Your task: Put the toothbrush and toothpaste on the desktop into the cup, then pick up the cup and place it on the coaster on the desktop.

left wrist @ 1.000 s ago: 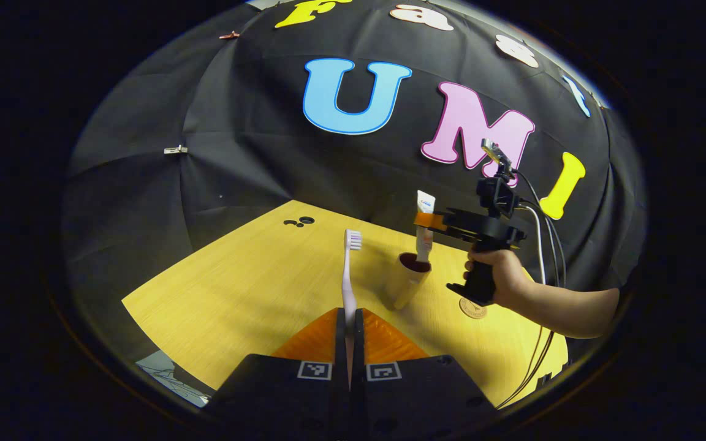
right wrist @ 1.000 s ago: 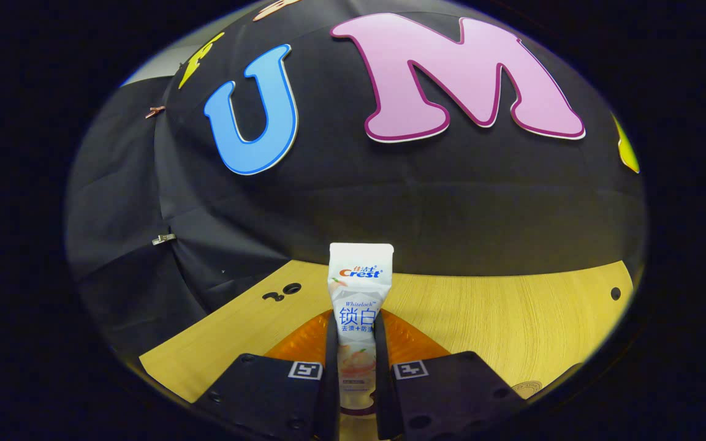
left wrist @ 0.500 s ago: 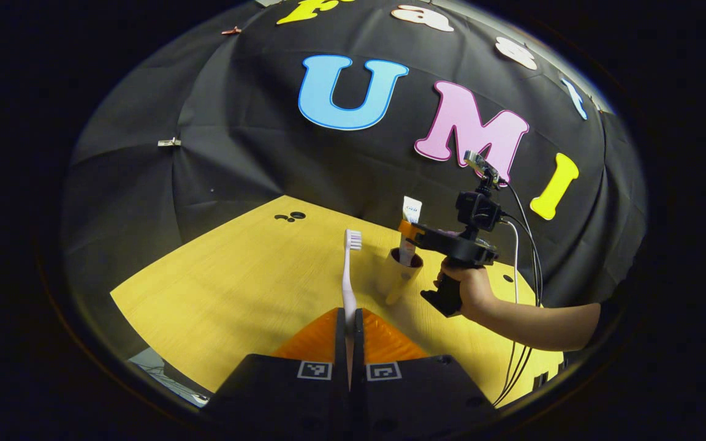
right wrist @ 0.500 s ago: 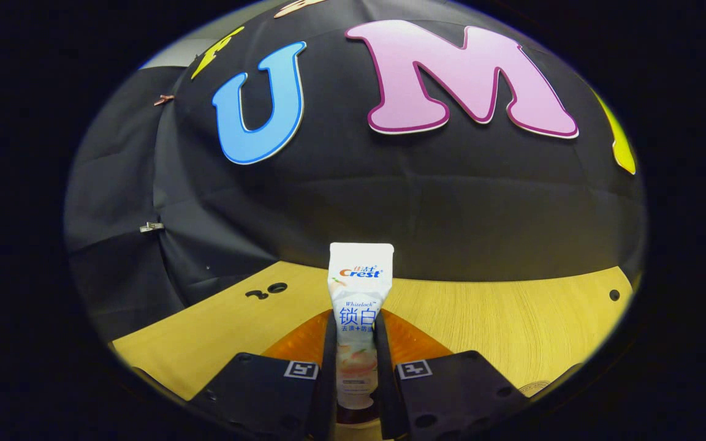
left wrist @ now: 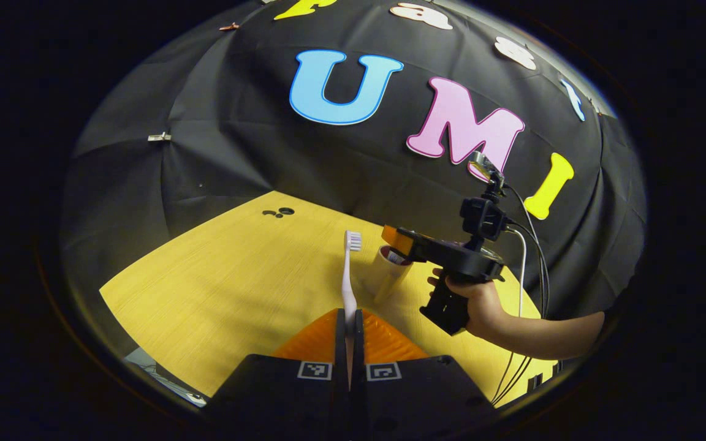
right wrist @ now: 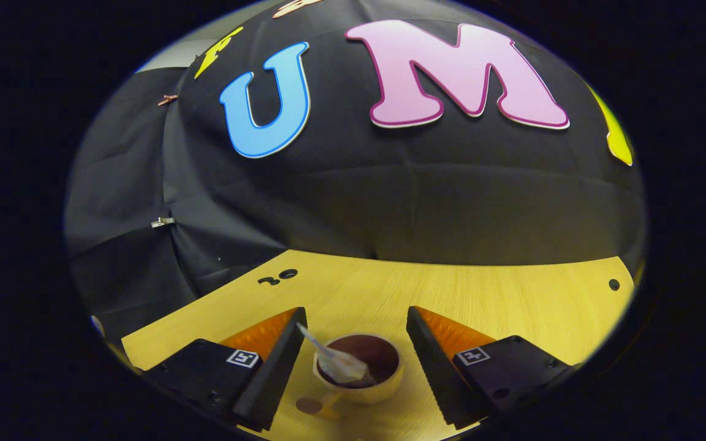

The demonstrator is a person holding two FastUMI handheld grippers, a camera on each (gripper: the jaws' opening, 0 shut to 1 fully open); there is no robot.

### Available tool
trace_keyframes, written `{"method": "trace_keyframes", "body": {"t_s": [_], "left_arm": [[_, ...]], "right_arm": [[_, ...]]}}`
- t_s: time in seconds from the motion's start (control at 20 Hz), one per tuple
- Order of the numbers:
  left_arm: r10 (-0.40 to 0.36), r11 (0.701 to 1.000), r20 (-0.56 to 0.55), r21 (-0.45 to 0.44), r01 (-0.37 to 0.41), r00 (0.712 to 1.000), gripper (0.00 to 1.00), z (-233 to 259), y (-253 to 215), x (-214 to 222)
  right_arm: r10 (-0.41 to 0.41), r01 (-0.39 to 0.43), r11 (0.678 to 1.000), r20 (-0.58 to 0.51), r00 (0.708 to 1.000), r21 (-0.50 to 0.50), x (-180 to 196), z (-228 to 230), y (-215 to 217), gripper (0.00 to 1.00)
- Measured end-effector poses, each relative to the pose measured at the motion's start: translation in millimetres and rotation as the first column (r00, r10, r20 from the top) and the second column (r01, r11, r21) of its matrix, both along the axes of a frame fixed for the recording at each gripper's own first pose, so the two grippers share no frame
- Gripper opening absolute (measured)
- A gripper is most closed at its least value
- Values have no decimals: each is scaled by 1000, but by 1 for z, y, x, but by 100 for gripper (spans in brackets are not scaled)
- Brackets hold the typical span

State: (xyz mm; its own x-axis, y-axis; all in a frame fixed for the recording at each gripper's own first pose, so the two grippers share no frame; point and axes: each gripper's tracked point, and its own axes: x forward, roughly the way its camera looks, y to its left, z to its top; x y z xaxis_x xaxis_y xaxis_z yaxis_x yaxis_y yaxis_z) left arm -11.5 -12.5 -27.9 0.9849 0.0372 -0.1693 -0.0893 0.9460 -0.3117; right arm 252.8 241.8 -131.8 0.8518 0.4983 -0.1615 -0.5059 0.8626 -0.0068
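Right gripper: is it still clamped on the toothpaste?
No. The right gripper stands open over the cup, with the toothpaste lying inside.

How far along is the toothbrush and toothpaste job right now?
Done: the toothpaste lies inside the cup, and the right gripper hangs open above it. In hand: the left gripper is shut on the toothbrush, held upright. Left: dropping the toothbrush in, then moving the cup to the coaster.

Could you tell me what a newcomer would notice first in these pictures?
Probably the toothbrush, standing upright in the shut left gripper in the left gripper view. Next, the cup on the yellow table, low in the right gripper view between the open right gripper fingers, with the toothpaste lying inside it.
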Motion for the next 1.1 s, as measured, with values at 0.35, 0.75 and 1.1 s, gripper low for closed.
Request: {"method": "trace_keyframes", "body": {"t_s": [0.35, 0.75, 1.1], "left_arm": [[-62, 998, 153, -6, 63, 986, 6, 55, -17, 67], [-106, 993, 268, -13, 113, 958, 6, 73, -32, 144], [-105, 994, 319, 16, 105, 942, 6, 75, -32, 199]], "right_arm": [[-55, 55, 998, -6, 998, 39, -37, 38, -59, 98], [-155, 155, 988, -97, 983, -10, -62, 13, -146, 98], [-190, 189, 982, -142, 972, -18, -79, -4, -185, 98]]}}
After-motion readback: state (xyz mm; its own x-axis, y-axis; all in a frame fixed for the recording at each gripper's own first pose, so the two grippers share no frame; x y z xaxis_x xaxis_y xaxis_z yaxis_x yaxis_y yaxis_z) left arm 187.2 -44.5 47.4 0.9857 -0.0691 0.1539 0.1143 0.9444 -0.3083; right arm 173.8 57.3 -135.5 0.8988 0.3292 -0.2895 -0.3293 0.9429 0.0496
